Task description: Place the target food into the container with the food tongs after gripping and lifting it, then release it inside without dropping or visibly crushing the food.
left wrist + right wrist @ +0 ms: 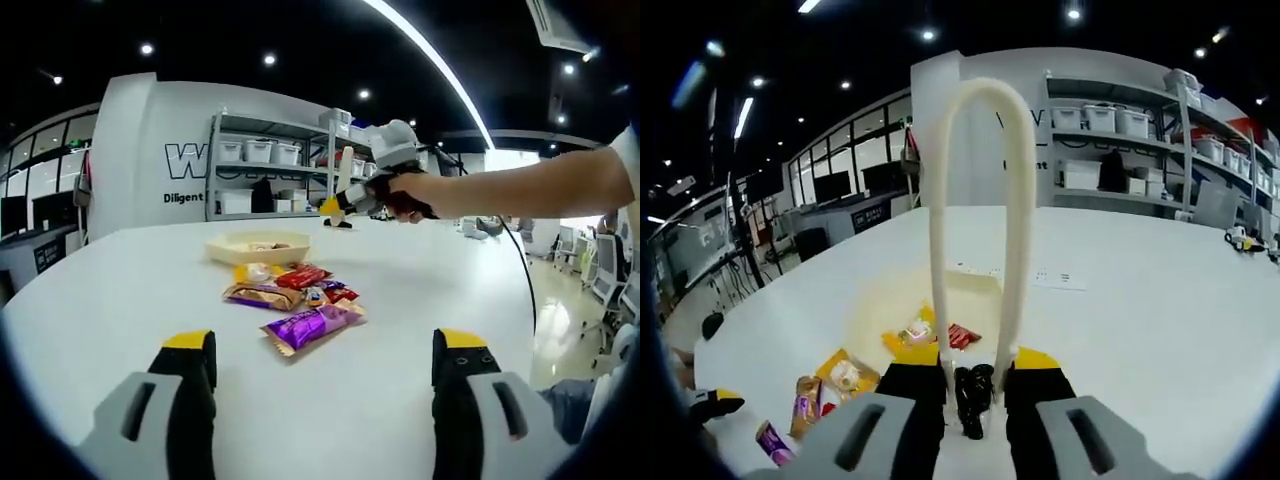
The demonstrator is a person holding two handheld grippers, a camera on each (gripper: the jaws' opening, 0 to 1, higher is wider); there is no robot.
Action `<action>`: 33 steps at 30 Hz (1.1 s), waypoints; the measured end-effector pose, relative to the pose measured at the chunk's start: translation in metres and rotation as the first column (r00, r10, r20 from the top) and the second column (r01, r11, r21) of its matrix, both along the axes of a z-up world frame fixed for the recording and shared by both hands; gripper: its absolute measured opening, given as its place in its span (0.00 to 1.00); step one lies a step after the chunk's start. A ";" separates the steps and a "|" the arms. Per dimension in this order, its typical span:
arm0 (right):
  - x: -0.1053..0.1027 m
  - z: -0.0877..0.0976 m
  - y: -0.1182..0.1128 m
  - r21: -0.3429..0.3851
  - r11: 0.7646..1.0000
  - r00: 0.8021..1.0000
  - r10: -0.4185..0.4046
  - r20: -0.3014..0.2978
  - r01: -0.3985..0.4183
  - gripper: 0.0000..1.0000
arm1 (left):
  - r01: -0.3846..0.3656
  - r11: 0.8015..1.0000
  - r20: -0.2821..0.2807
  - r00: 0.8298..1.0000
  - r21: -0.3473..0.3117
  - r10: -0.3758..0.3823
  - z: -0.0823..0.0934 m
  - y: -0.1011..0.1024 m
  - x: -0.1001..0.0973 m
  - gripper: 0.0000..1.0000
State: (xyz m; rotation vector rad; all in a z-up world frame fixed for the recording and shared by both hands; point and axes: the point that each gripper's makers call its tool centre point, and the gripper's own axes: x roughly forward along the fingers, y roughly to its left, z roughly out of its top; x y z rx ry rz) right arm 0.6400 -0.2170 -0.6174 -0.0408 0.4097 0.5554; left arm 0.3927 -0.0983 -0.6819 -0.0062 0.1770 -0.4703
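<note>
A heap of wrapped snacks lies on the white table: a purple packet (310,327), a brown one (262,295) and red ones (303,277). Behind them sits a shallow cream container (257,247) with a few small items in it. My left gripper (325,345) hangs open and empty in front of the heap. A hand holds my right gripper (385,185) in the air beyond the container, with cream food tongs (345,178) in it. In the right gripper view my right gripper (975,365) is shut on the tongs (980,95), whose loop points away above the container (885,300).
The round white table (130,290) spreads wide on all sides. Metal shelves with white bins (262,152) stand beyond its far edge. A person's bare arm (530,185) reaches in from the right. Office chairs (612,270) stand on the floor at the right.
</note>
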 end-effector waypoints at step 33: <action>0.037 -0.002 0.047 0.000 0.999 0.999 0.046 -0.017 -0.046 0.16 | 0.000 1.000 0.018 1.000 -0.002 0.000 0.001 0.002 0.001 0.87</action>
